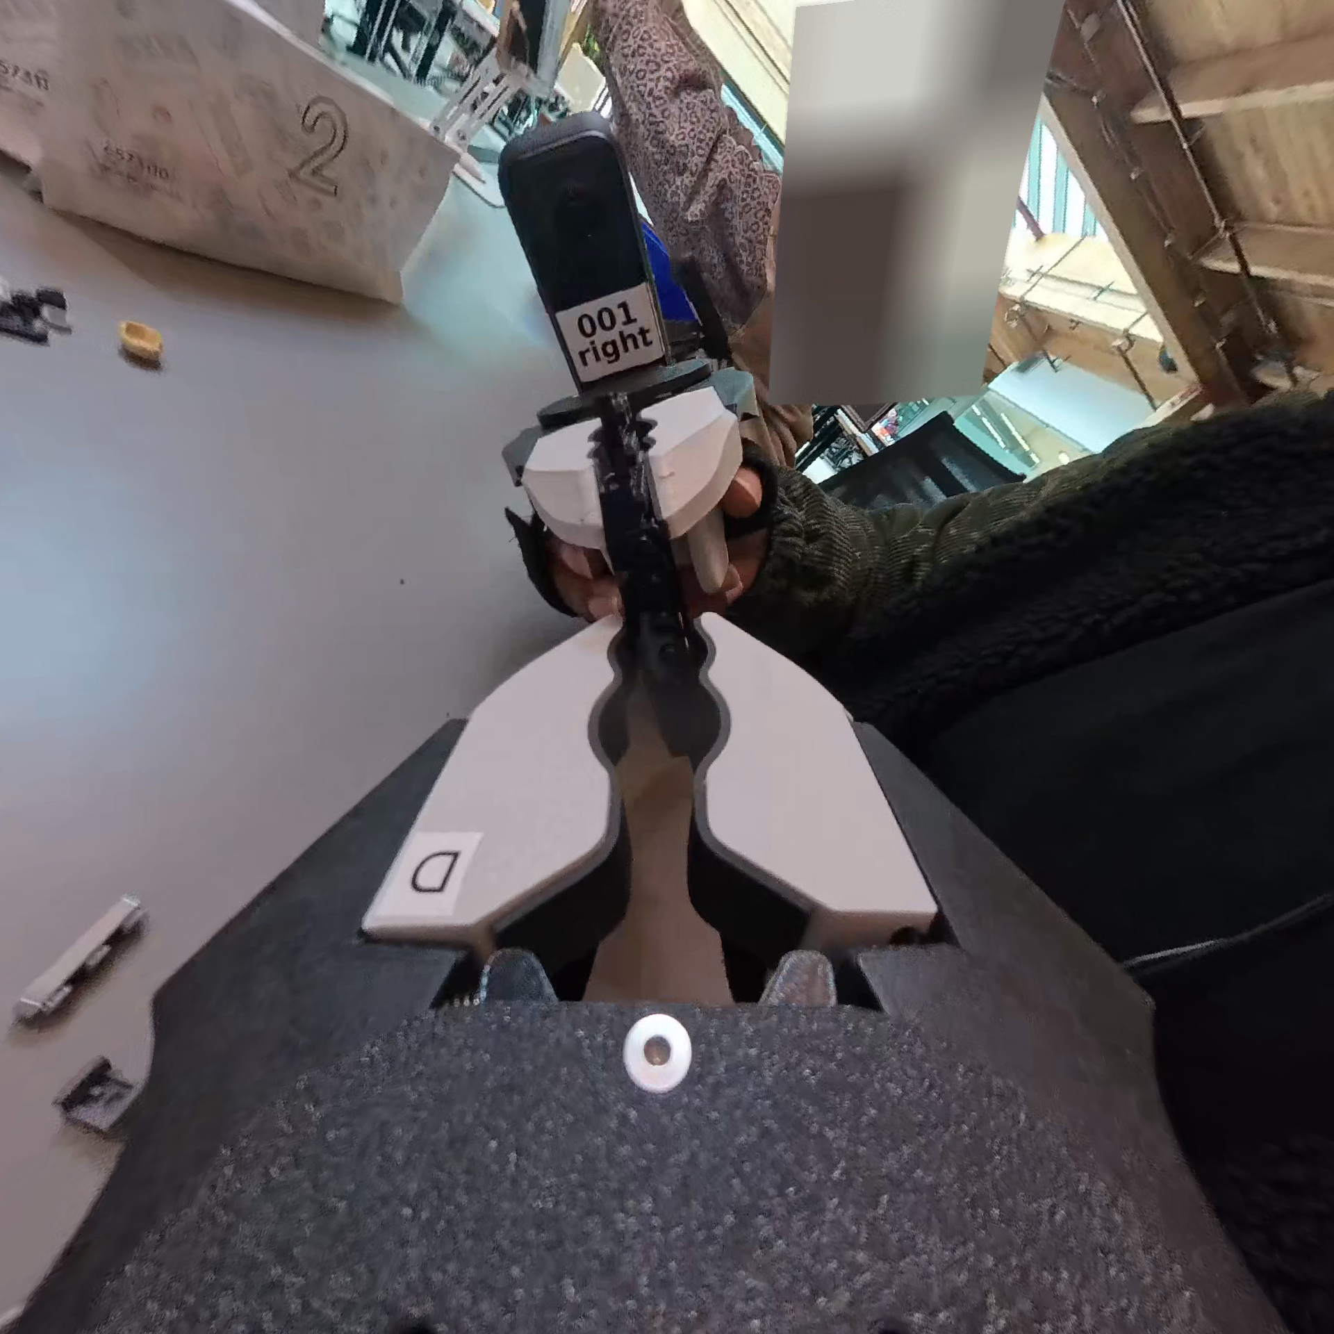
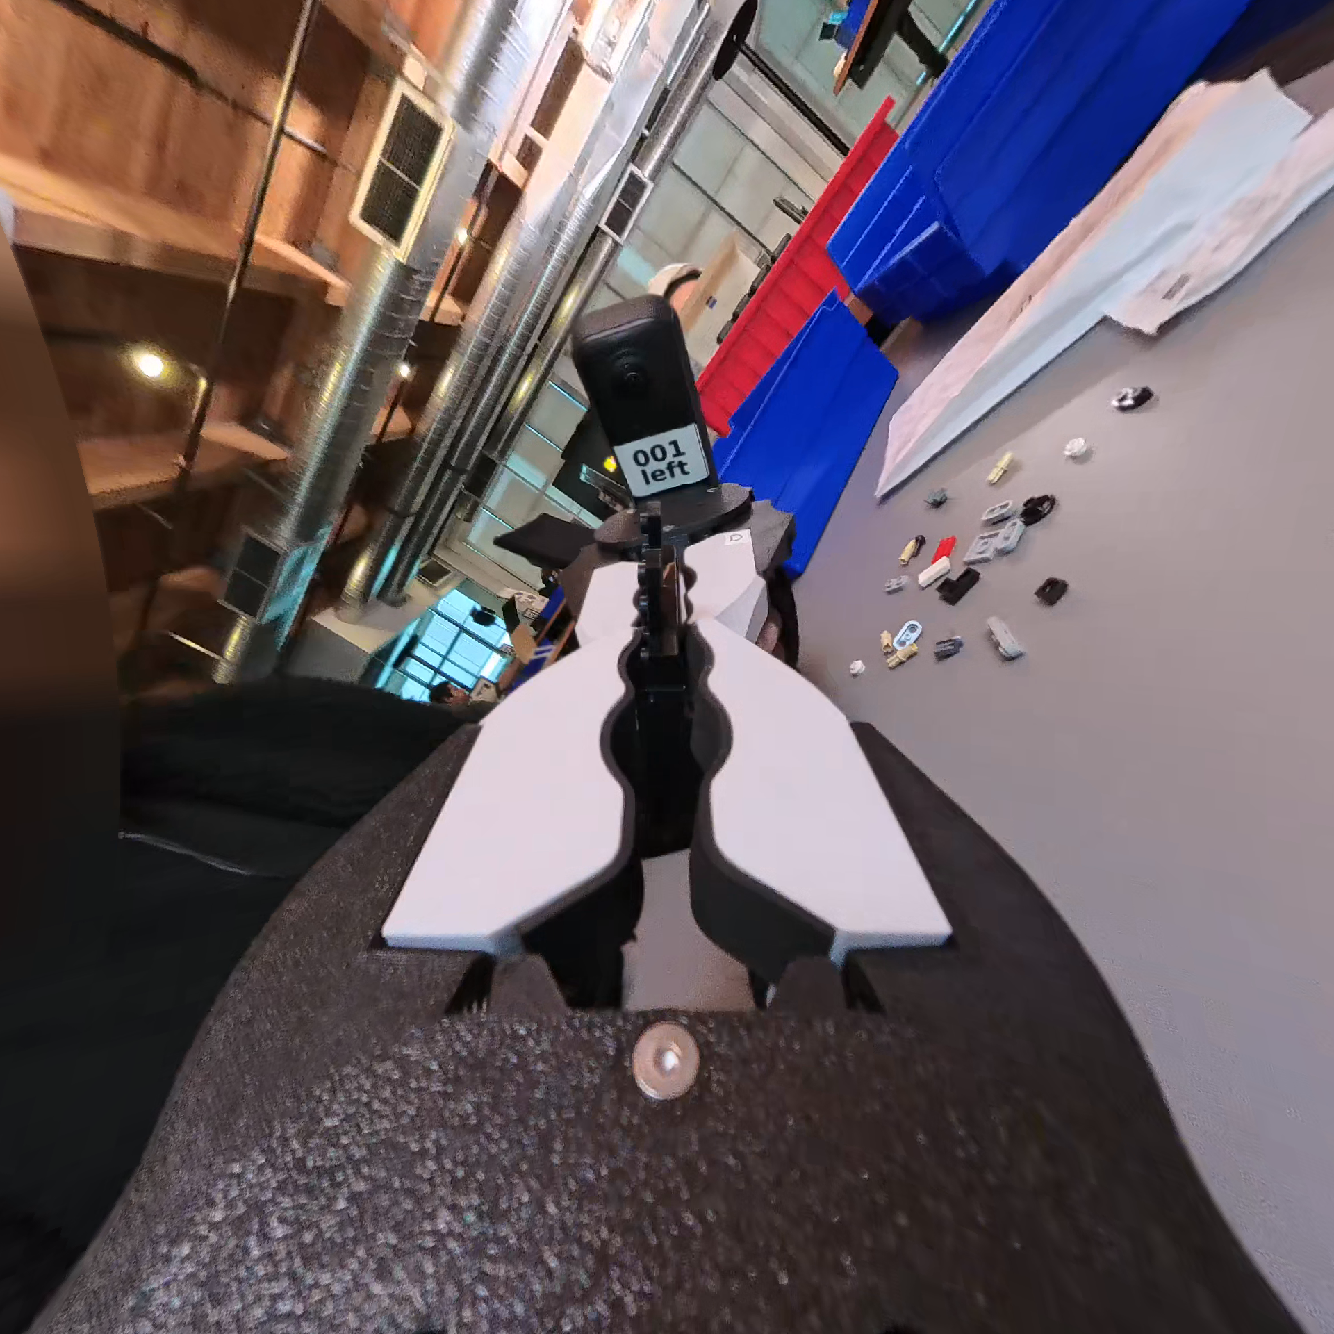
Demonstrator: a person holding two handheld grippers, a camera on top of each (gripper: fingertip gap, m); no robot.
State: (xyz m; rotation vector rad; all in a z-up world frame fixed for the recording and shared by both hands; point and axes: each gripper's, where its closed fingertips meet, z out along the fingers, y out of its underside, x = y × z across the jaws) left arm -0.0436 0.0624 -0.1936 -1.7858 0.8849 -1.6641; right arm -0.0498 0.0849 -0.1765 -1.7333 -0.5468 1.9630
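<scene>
Both grippers are raised above the grey table (image 1: 216, 577) and face each other tip to tip. A long black assembly of small building-toy parts (image 1: 642, 577) spans between them. My left gripper (image 1: 653, 639) is shut on its near end. My right gripper (image 1: 624, 498), held by a hand in a dark green sleeve (image 1: 938, 577), is clamped on the far end. In the right wrist view my right gripper (image 2: 660, 639) is shut on the same black assembly (image 2: 657, 693), which runs on into my left gripper (image 2: 653, 577) beyond it.
A white box (image 1: 238, 144), a tan piece (image 1: 141, 339), black pieces (image 1: 32, 310) and a grey bar (image 1: 79, 953) lie on the table. The right wrist view shows scattered small parts (image 2: 996, 548), paper sheets (image 2: 1083, 289), blue bins (image 2: 1010, 180) and a red bin (image 2: 787, 303). The grippers are tip to tip, or close to it.
</scene>
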